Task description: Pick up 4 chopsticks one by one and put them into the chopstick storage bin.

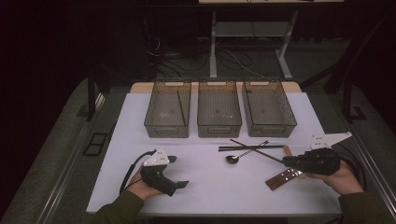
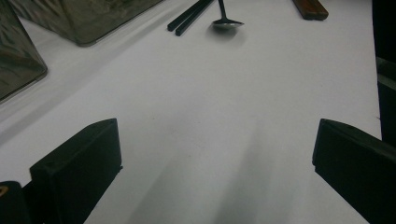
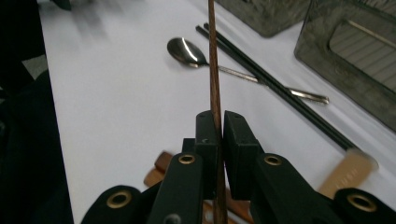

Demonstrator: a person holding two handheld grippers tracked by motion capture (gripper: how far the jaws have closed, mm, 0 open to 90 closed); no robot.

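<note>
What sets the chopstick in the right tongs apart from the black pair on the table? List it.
1. The brown chopstick is reddish-brown wood; the black chopsticks are black.
2. The brown chopstick is a single stick pinched in the shut right tongs; the black chopsticks lie as a pair, untouched.
3. The brown chopstick slants above the table; the black chopsticks rest flat on it.
Both are long, thin sticks.

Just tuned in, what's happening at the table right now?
A person is sorting utensils into three bins. The right gripper is shut on a brown chopstick, holding it above the table. The left gripper rests open over bare table, holding nothing. A spoon, black chopsticks and brown utensils lie unsorted; the left bin already holds one dark stick.
</note>
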